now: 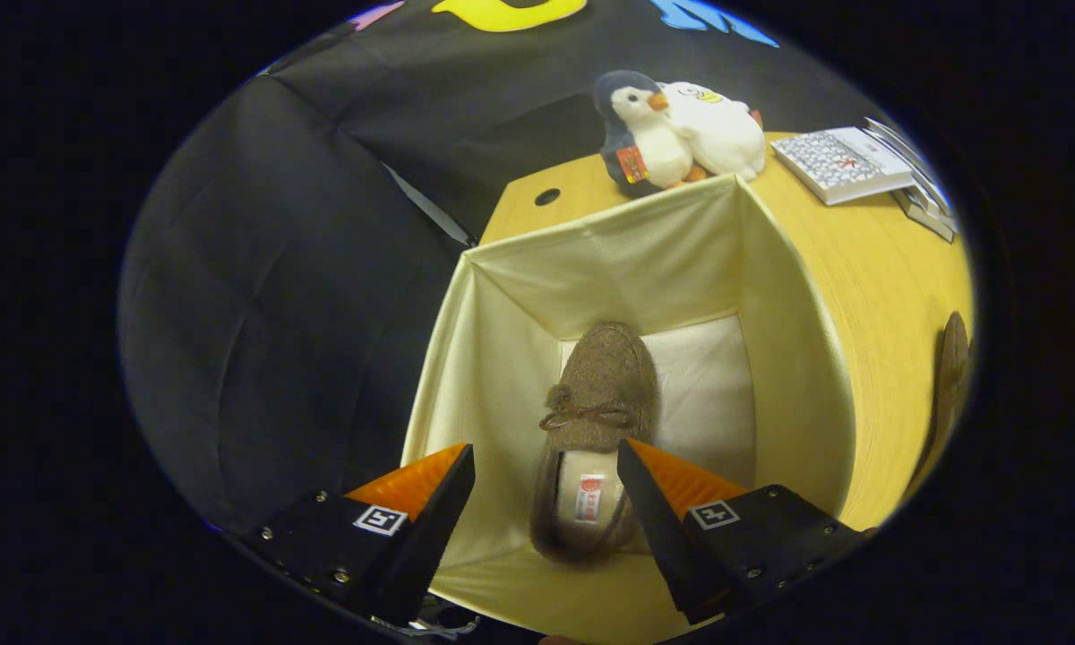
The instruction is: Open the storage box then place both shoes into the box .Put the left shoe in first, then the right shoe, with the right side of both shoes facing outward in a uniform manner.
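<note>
The table (869,296) stretches beyond the claw (546,466) and to its right, and the open box (609,269) stands on it directly under the claw, its cream cloth walls rising around the fingers. The fingers stand apart and grip nothing; between and just beyond them one shoe (596,430) lies flat on the box floor, toe pointing away, toward the far wall. It takes up the left half of the floor, leaving the right half free.

Risks, as I judge them. The walls are soft cloth, so a finger catching the rim on the way out could fold a side in or drag the box along the table. The second shoe must go into the narrow free strip; lowered carelessly, it could land on the first or knock it askew, and the two would no longer face the same way. At the far right, well apart from the claw, a brown shape (950,376) lies on the table; it may be the other shoe, though the view there is too warped to be sure.

Count: one table, one box, one shoe in the box and one possible shoe outside it, two plush toys (681,130) beyond the box, and a book (838,161) with what looks like a small stack (923,202) beside it.
</note>
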`<state>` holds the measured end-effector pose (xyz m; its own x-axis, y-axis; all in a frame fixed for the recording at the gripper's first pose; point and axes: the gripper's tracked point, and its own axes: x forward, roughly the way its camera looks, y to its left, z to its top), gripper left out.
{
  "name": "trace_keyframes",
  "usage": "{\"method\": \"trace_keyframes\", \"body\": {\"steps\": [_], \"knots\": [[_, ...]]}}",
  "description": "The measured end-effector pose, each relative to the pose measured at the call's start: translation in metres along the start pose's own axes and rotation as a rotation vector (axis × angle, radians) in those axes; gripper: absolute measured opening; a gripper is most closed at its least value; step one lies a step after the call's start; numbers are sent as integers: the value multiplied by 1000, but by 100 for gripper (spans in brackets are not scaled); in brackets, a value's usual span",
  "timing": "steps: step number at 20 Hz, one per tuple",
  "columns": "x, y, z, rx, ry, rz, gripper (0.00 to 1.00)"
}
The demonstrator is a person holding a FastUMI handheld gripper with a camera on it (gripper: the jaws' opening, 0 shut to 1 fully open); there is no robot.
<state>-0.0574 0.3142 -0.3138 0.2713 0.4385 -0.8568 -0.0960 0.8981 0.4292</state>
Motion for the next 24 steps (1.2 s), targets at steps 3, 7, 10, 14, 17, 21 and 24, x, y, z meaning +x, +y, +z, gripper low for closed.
{"method": "trace_keyframes", "body": {"steps": [3,7,10,14,17,21,24], "knots": [[-37,-6,26,-84,-103,1,98],[-93,-45,64,-100,-260,-15,98],[-128,-98,78,-117,-335,-93,98],[-161,-164,77,-85,-362,-181,98],[-179,-199,69,-78,-362,-209,98],[-196,-254,56,-99,-361,-314,98],[-204,-287,37,-109,-331,-370,98]]}}
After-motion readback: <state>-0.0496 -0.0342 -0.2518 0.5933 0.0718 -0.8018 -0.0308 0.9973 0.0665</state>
